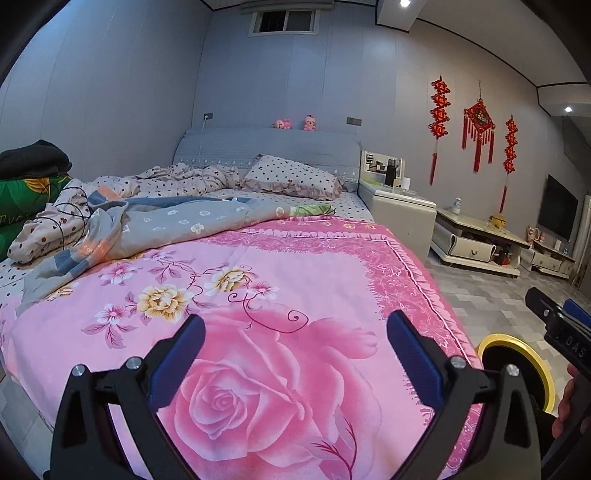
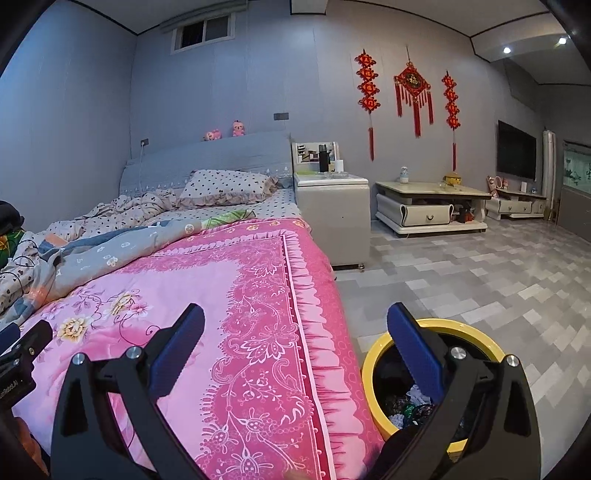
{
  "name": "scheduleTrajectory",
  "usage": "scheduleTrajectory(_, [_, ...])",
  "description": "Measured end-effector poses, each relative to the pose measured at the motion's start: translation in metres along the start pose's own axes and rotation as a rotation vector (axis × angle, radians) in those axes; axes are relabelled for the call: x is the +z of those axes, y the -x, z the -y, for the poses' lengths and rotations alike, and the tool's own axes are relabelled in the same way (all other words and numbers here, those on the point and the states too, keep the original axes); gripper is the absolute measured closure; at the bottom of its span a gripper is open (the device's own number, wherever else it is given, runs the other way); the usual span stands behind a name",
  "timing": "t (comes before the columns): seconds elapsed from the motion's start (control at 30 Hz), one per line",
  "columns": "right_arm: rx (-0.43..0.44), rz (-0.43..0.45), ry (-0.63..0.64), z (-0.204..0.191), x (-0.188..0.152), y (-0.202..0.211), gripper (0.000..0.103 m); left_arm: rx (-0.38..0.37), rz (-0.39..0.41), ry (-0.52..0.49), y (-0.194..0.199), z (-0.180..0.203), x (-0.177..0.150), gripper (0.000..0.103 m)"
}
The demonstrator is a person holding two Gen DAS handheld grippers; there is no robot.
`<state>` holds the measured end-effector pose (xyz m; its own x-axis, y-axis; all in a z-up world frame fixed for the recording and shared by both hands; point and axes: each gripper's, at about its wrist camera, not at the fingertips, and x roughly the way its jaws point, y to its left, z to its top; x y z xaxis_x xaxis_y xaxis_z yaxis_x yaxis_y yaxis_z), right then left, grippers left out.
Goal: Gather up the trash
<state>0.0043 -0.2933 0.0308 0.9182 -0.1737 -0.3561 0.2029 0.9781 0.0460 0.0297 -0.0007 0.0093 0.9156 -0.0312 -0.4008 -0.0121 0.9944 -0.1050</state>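
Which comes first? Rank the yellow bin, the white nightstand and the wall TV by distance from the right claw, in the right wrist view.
1. Yellow bin: on the floor beside the bed, just under the right claw.
2. White nightstand: by the headboard, mid-room.
3. Wall TV: on the far right wall.

I'm looking into a bedroom with pale grey-blue panelled walls [image 2: 92, 110] and a small high window [image 2: 203, 31] near the ceiling. Recessed ceiling spots [image 2: 507, 50] light the right side. A bed [image 1: 258, 295] with a grey padded headboard [image 1: 266, 147] fills the left, under a pink floral quilt, with a polka-dot pillow [image 2: 225, 186]. Beside it stands a cream bedside cabinet [image 2: 332, 221], then a low cream coffee table [image 2: 428, 206]. Red knot ornaments [image 2: 412, 88] hang on the wall, a dark television [image 2: 516, 149] further right. The floor [image 2: 480, 277] is grey patchwork tile.
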Motion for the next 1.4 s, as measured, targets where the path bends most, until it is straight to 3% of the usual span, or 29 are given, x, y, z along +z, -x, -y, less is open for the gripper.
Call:
scheduleTrajectory(0.27, [-0.053,-0.008,-0.053,0.014,-0.01,0.003,0.008,-0.033,0.023,-0.019,0.016,0.011,0.0,0.008])
scheduleTrajectory(0.7, [-0.045,0.015,-0.004,0.002,-0.017,0.005,0.008,-0.047,0.046,-0.001,0.022,0.011,0.004,0.008])
scheduleTrajectory(1.4, [-0.049,-0.045,-0.009,0.003,-0.023,-0.014,0.008,-0.063,0.027,0.009,0.017,0.013,0.001,0.008])
